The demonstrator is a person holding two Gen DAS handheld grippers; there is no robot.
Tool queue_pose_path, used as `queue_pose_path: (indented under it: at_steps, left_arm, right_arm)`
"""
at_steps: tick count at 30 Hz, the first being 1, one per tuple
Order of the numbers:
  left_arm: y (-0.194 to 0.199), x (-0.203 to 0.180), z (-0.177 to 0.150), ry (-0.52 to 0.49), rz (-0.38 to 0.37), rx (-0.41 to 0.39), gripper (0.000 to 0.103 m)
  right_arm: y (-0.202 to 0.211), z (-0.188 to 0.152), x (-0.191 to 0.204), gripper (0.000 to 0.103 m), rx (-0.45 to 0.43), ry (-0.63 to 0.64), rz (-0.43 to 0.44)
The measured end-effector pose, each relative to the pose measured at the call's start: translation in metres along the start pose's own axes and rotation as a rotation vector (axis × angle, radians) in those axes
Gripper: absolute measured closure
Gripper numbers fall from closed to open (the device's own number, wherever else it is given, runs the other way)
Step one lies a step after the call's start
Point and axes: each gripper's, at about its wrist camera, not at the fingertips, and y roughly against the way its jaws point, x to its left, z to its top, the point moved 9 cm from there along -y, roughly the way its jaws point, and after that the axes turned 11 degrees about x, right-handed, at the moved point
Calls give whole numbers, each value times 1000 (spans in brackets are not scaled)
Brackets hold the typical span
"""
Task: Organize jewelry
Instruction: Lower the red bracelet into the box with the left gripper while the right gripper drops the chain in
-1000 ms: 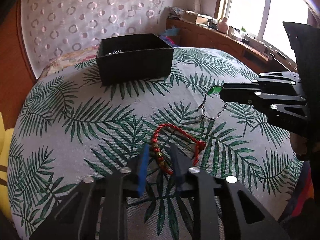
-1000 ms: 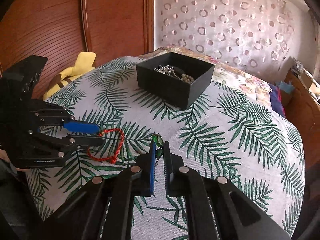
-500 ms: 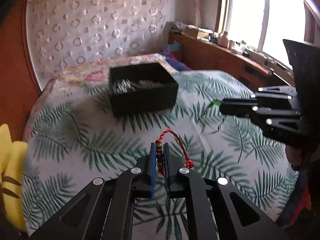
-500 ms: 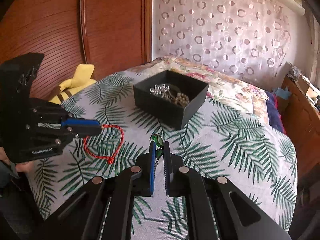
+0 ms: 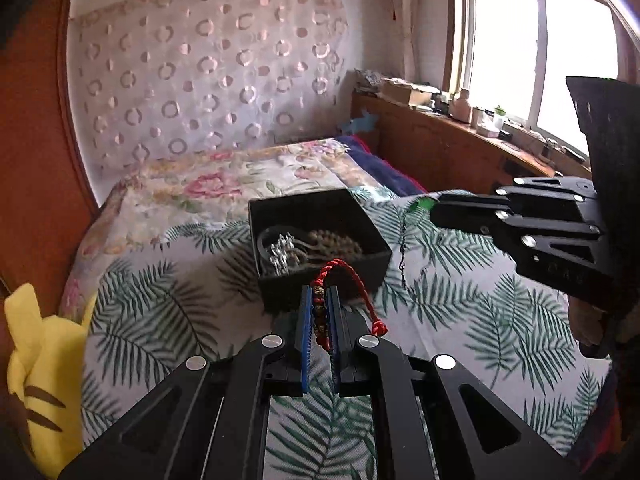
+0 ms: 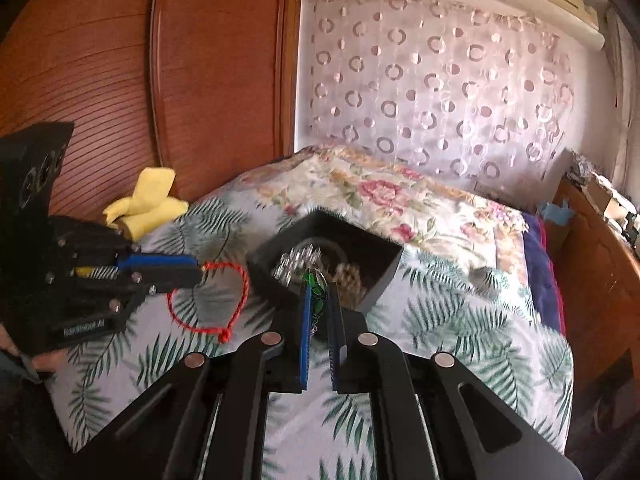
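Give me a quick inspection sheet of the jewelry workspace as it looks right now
Surface: bed cover with palm-leaf print.
Job's things: black box holding beads and a silvery piece; red cord bracelet; green-stone chain.
Clutter: yellow plush toy.
Grippers: left gripper shut on red cord bracelet; right gripper shut on green-stone chain, both near the box.
Cables: nothing seen.
Surroundings: circle-pattern curtain, wooden wardrobe, window.

A black box [image 5: 320, 240] sits on a white bedspread [image 5: 460, 320] printed with green palm fronds; beyond the box lies a pink-and-green floral quilt [image 5: 224, 184]. The braided bracelet [image 5: 340, 276] is red, the pendant [image 6: 316, 284] green. Left of the box, a yellow plush [image 5: 36, 380] with brown stripes.
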Motion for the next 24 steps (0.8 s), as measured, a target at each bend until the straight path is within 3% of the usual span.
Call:
queue_pose_path:
  at_steps: [7, 18, 21, 24]
  left_arm:
    - [-8, 13, 23, 10, 18, -18, 97]
    - [-47, 26, 51, 36, 42, 9, 97]
    - [-57, 27, 54, 43, 47, 18, 97]
    - [-67, 28, 57, 51, 52, 32, 97]
  right_arm:
    - [-30, 31, -16, 94, 7, -35, 12]
    - [-80, 27, -34, 93, 96, -61, -5]
    - [-79, 28, -40, 79, 93, -74, -21]
    - [-71, 25, -45, 74, 74, -93, -26]
